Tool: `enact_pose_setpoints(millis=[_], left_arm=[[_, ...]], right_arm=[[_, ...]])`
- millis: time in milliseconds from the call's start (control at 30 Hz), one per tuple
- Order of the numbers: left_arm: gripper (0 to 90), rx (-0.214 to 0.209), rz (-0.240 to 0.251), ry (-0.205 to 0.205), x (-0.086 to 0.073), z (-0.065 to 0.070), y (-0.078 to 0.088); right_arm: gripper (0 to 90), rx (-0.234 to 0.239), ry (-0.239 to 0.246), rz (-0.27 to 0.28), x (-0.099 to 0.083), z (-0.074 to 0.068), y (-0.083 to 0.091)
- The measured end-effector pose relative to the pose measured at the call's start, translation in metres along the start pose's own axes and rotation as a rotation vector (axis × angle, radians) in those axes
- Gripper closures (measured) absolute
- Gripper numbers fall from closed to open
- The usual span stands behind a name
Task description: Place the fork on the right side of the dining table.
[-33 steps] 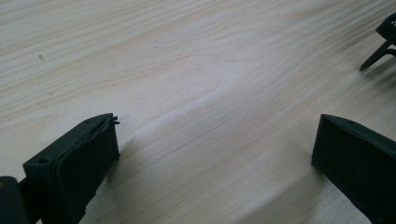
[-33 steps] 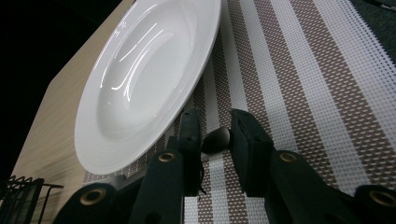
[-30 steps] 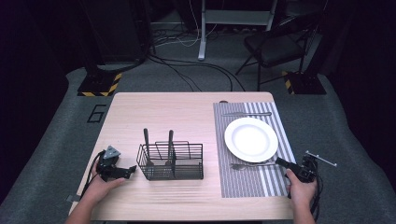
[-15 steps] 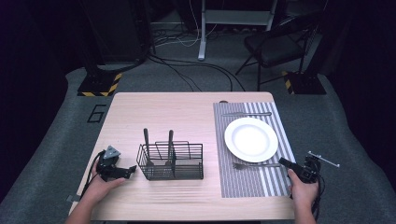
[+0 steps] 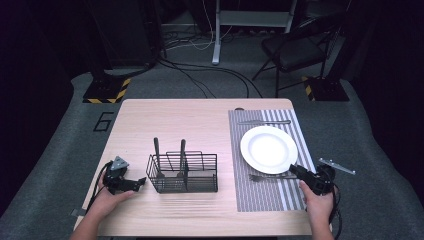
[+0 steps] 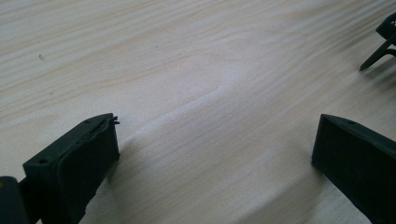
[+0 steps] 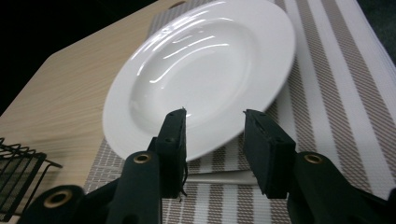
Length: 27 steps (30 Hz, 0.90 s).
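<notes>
right gripper point(image 5: 298, 172): my jaws spread, just been opening, nothing pinched | silver metal fork point(image 5: 270, 176) lies flat on the striped grey placemat point(image 5: 262, 197), just below the jaws, long axis across them, handle end nearest | left gripper point(image 5: 134, 183): jaws wide apart on the tabletop point(image 6: 196, 70), farther off

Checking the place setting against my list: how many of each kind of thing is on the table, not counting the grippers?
Round white plate: 1
Grey-and-white striped placemat: 1
Black wire caddy: 1
Silver fork in front of the plate: 1
Silver knife behind the plate: 1
Dark-handled utensils standing in the caddy: 2
Total: 7
</notes>
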<state>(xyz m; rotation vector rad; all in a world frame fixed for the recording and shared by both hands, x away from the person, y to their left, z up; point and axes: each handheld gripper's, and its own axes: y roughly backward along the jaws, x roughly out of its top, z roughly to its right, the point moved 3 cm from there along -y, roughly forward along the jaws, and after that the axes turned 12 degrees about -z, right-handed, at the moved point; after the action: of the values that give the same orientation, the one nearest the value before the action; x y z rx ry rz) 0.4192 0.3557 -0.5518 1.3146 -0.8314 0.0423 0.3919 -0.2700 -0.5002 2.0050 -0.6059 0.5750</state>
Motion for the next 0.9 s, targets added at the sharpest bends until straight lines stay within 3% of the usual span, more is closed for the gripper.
enact_pose_setpoints(millis=[167, 467, 900], left_arm=[[0.3, 0.002, 0.000, -0.002, 0.000, 0.000, 0.000], [0.3, 0.000, 0.000, 0.000, 0.000, 0.000, 0.000], [0.3, 0.000, 0.000, -0.001, 0.000, 0.000, 0.000]], right_arm=[[53.2, 0.031, 0.123, 0.013, 0.001, -0.026, -0.001], [48.6, 0.055, 0.345, -0.048, -0.006, -0.068, -0.020], [47.8, 0.083, 0.489, -0.151, -0.019, -0.109, -0.044]])
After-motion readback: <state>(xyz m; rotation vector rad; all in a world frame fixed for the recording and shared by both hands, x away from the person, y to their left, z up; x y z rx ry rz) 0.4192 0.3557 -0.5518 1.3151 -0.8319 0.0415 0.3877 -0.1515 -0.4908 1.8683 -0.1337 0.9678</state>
